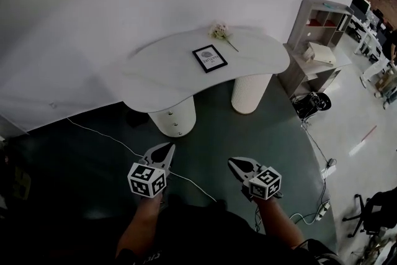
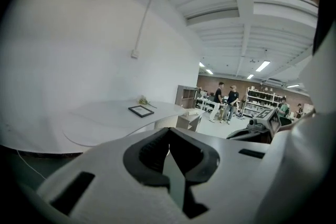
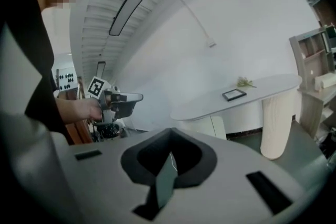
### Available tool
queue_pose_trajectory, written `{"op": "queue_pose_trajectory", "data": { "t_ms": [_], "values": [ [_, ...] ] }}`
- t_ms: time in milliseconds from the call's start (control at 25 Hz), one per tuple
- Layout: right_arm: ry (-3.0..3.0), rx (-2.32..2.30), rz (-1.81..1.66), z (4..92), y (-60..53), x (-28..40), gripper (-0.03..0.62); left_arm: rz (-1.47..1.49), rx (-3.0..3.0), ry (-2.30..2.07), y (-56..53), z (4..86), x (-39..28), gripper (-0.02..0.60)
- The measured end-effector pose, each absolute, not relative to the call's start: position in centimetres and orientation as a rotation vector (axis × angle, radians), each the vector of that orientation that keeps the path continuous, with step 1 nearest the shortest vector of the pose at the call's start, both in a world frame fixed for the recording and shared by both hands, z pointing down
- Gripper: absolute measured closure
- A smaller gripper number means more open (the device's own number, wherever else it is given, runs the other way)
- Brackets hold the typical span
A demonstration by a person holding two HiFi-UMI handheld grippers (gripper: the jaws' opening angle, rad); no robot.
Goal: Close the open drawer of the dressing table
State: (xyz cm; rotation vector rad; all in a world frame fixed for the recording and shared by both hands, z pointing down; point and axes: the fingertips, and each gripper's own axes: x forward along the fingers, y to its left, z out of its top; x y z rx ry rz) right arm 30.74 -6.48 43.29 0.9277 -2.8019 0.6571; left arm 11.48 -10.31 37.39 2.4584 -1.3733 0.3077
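Surroundings: a white dressing table [image 1: 167,71] stands against a plain white wall [image 1: 93,9] on a dark green floor [image 1: 248,139]. An open grey shelf unit [image 1: 313,40] stands just beside the table's right end. A thin white cable [image 1: 99,133] runs across the floor between the table and the grippers. Nothing else lies on the floor between them.

Construction: the tabletop is smooth, flat and kidney-shaped with rounded edges. It rests on two cylindrical supports: a smooth drawer pedestal [image 1: 173,116] under the left end and a ribbed pedestal [image 1: 250,94] under the right end. A black-bordered picture frame [image 1: 209,59] lies flat near the centre of the top. A small flower sprig [image 1: 219,30] lies at the back edge, just behind the frame.

Task item: the drawer fronts [image 1: 177,122] are in the smooth pedestal, facing the person. They appear flush with its curved surface; at this range it is not possible to tell whether any one of them stands out.

Grippers: the left gripper [image 1: 167,147] and the right gripper [image 1: 232,162] are held side by side above the floor, well apart from the table, and both point toward it. The left gripper is roughly in line with the drawer pedestal. In each gripper view the jaws are closed tip to tip with nothing between them.
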Motion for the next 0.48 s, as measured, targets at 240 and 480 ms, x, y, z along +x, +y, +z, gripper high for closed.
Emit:
{"op": "queue_pose_trajectory", "data": {
  "t_ms": [240, 480],
  "values": [
    [-2.893, 1.022, 0.538, 38.2, -7.9, 32.3, 0.589, 0.141, 2.494, -1.296, -9.6, 32.8, 12.3, 0.574],
    [-2.962, 1.067, 0.32, 30.3, -8.9, 30.5, 0.59, 0.189, 2.67, -1.281, -9.8, 27.6, 11.7, 0.574]
  ]
}}
